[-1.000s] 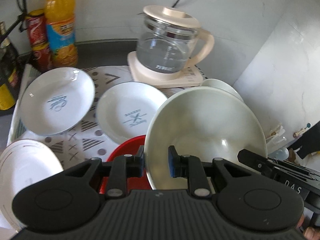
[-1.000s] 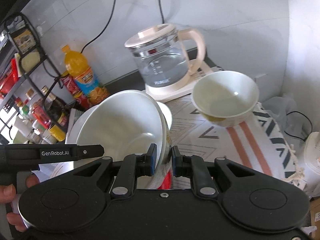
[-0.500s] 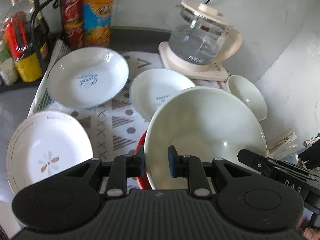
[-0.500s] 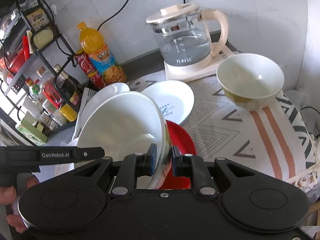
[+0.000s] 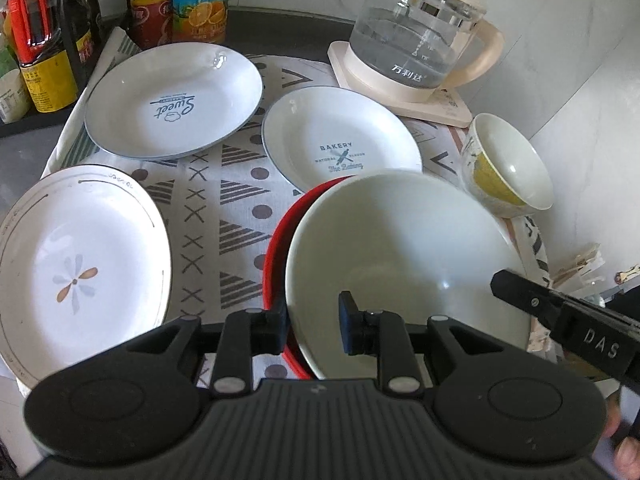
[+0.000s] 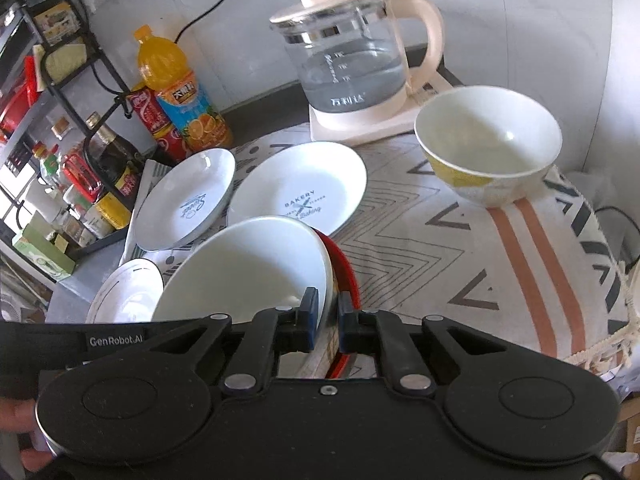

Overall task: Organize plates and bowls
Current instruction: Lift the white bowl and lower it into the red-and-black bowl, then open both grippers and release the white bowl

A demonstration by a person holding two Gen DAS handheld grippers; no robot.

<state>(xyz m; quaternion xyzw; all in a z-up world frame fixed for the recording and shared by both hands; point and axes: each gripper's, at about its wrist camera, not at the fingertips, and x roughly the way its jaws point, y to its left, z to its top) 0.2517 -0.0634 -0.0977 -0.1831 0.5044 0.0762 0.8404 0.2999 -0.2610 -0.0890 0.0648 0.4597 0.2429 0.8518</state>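
Both grippers are shut on the rim of a large white bowl, which sits low over a red plate. My left gripper pinches its near left rim. My right gripper pinches its right rim; the bowl and red plate show there too. A "Bakery" plate, a "Sweet" plate and a flower plate lie on the cloth. A small yellow-patterned bowl stands at the right, also in the right wrist view.
A glass kettle on its beige base stands at the back. An orange juice bottle, a red can and a rack of sauce bottles line the back left. The patterned cloth covers the table, the wall close on the right.
Both grippers have lowered the large white bowl toward the red plate, and the views have tilted down so more of the plates and cloth show.
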